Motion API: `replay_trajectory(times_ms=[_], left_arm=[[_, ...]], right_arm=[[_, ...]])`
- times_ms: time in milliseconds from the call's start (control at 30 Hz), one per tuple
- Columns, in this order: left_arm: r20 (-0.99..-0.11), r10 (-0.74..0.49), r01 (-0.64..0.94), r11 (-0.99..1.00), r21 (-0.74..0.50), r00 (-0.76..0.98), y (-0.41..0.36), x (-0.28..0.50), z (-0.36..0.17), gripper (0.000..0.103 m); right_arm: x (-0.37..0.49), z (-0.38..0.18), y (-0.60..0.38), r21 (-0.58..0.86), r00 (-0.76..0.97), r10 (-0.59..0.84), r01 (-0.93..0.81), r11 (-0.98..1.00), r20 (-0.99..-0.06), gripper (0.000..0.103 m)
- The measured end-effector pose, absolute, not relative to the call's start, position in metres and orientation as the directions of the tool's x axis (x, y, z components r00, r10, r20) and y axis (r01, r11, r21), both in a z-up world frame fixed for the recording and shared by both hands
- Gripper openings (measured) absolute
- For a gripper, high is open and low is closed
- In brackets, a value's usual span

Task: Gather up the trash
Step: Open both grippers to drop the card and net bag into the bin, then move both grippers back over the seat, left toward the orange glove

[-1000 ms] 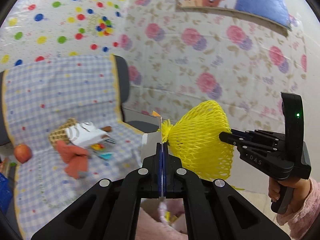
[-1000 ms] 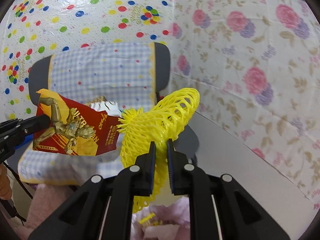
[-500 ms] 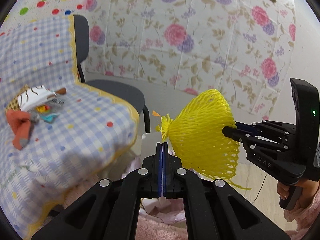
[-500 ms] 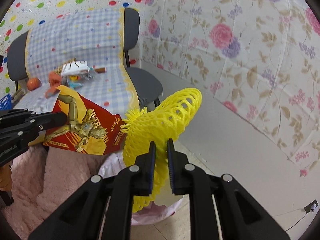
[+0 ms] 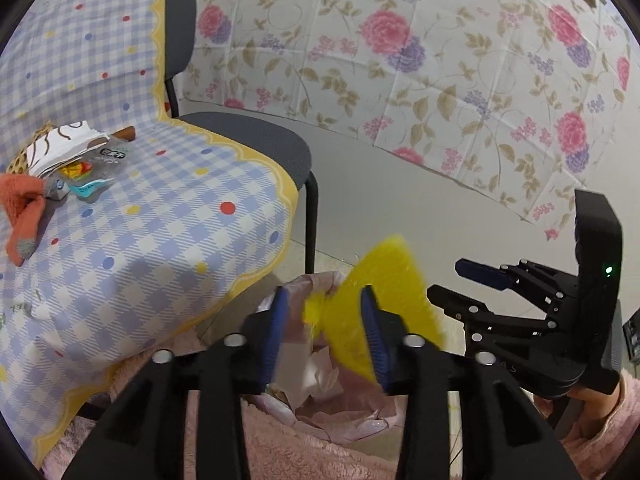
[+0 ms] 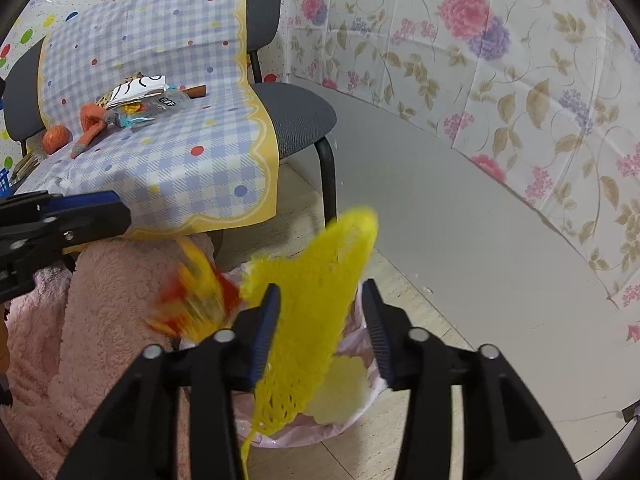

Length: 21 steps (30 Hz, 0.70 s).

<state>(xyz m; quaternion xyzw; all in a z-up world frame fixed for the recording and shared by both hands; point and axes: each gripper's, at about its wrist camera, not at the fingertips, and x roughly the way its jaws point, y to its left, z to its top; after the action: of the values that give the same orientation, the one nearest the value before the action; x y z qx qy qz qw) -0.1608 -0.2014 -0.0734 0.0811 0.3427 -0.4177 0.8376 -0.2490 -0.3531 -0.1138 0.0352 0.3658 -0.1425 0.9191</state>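
My left gripper (image 5: 323, 320) hangs over a trash bin lined with a pink bag (image 5: 340, 424), its jaws opening. A pale, blurred packet (image 5: 292, 368) is dropping free between them. In the right wrist view the same packet (image 6: 196, 300) is a red and yellow blur below the left gripper (image 6: 116, 210). My right gripper (image 6: 322, 308) is also opening above the bin (image 6: 276, 438). The yellow foam net (image 6: 316, 300) is sliding down between its fingers, loose and blurred. From the left wrist view the net (image 5: 384, 296) lies beside the right gripper (image 5: 448, 280).
A grey chair (image 5: 256, 140) draped in a blue checked cloth (image 6: 180, 152) stands behind the bin. On it lie an orange sock (image 5: 24, 208), wrappers (image 5: 80, 152) and an orange fruit (image 6: 56, 138). Pink fluffy fabric (image 6: 112, 320) sits left of the bin. The floral wall (image 6: 520, 80) is at right.
Both grippers have sunk toward the bin and tilted down. Both sets of jaws have come apart, letting go of the red packet and the yellow net, which are now falling.
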Motion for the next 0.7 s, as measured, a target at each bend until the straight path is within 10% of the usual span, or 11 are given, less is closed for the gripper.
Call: replay_trajectory(times_ms=[700], left_arm=[[-0.584, -0.518, 0.579, 0.809, -0.098, 0.625, -0.118, -0.145, -0.04, 0.075]], right_arm=[[-0.252, -0.037, -0.341, 0.068, 0.827, -0.17, 0.243, 0.968, -0.536, 0.047]])
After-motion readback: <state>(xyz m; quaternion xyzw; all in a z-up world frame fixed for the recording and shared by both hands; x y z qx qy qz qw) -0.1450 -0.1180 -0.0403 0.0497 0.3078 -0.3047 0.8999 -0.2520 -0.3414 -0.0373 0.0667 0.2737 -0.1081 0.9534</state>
